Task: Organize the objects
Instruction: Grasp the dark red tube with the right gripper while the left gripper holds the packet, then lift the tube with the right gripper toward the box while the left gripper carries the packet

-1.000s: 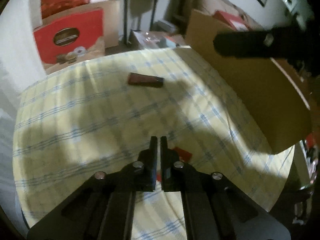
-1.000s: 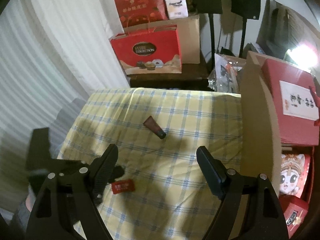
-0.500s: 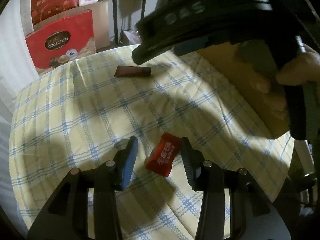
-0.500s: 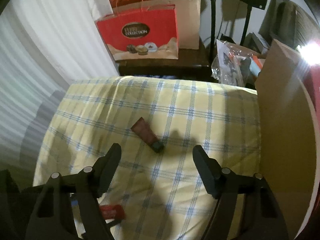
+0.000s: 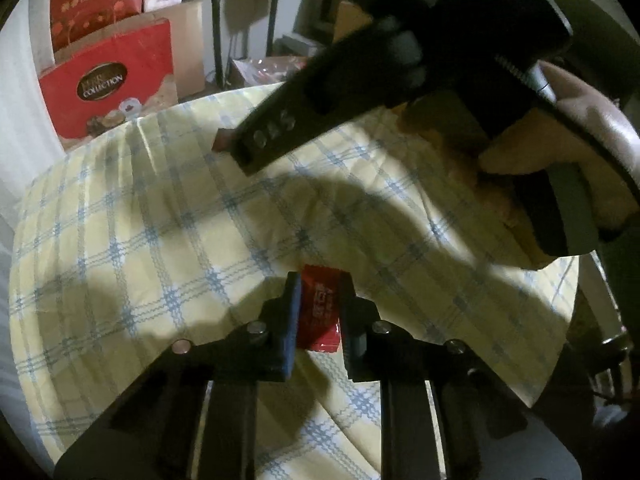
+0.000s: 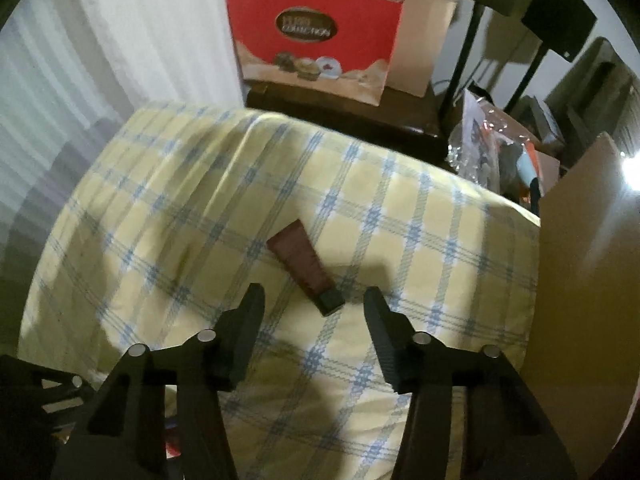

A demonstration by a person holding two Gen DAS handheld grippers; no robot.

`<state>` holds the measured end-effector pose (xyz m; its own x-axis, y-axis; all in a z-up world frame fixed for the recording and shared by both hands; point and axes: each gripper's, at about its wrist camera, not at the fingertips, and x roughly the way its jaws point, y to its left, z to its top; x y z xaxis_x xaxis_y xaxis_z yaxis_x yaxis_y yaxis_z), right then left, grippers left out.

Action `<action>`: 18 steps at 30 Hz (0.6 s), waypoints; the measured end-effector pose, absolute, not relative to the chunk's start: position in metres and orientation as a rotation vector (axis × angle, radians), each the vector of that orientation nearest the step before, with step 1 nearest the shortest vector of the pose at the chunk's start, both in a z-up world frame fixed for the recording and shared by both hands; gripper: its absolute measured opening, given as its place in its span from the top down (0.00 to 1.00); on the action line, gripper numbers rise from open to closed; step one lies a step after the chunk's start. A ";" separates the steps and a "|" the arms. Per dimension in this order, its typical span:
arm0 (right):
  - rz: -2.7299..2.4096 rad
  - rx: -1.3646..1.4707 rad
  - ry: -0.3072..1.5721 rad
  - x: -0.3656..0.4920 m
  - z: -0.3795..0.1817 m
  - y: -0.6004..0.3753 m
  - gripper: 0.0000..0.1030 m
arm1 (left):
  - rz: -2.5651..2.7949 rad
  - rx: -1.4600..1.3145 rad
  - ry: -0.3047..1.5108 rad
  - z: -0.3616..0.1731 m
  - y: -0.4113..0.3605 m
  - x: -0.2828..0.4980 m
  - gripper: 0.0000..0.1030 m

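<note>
**Two grippers, two small items on the checked cloth**

The left gripper (image 5: pixel 318 300) has just been closing, and its jaws now hold the red sachet (image 5: pixel 320 312) between them, pads pressed against its two long sides. The right gripper (image 6: pixel 314 308) has been narrowing too, yet its jaws stand apart on nothing, with the capped end of the brown tube (image 6: pixel 306 266) between the tips and clear of both fingers.

The sachet looks light, thin and crinkly, a foil-like wrapper that will likely buckle rather than resist, so a gentle hold across its width suits it; it may slip if lifted by one corner. The tube appears soft-bodied with a stiff dark cap. Its flattened body near the cap seems the surest place to take hold, across the narrow width, since it lies slantwise to the jaws.

The sachet sits toward the near edge of the yellow checked cloth (image 6: pixel 420 208), the tube around its middle. A brown cardboard box (image 6: pixel 580 280) stands along the cloth's right edge. Beyond the far edge stands a red gift bag (image 6: pixel 316 40), pale curtains (image 6: pixel 100 60) hang to the left, and two dark stands (image 6: pixel 556 16) rise behind.
</note>
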<state>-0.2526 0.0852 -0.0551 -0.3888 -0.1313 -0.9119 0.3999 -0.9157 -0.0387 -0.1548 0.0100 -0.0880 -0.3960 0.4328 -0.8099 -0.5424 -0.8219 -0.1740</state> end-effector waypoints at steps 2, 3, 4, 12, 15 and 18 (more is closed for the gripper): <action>-2.340 1.533 0.367 -0.252 -0.062 0.086 0.65 | 2.229 -1.240 0.153 -0.088 0.010 -0.153 0.85; -2.352 1.518 0.351 -0.252 -0.061 0.087 0.69 | 2.232 -1.243 0.141 -0.088 0.009 -0.153 0.85; -2.352 1.517 0.341 -0.252 -0.060 0.088 0.78 | 2.234 -1.250 0.121 -0.088 0.008 -0.152 0.86; -2.330 1.514 0.189 -0.247 -0.051 0.099 0.87 | 2.257 -1.257 -0.048 -0.075 -0.009 -0.154 0.94; -2.323 1.504 0.124 -0.244 -0.043 0.103 0.87 | 2.267 -1.251 -0.078 -0.069 -0.015 -0.153 0.94; -2.318 1.497 0.088 -0.240 -0.036 0.106 0.87 | 2.288 -1.239 -0.089 -0.063 -0.018 -0.153 0.94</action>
<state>-0.2398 0.1064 -0.0359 -0.3613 -0.2788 -0.8898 0.3459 -0.9262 0.1498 -0.1529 -0.0179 -0.0630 -0.4381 0.4807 -0.7596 -0.4201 -0.8566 -0.2997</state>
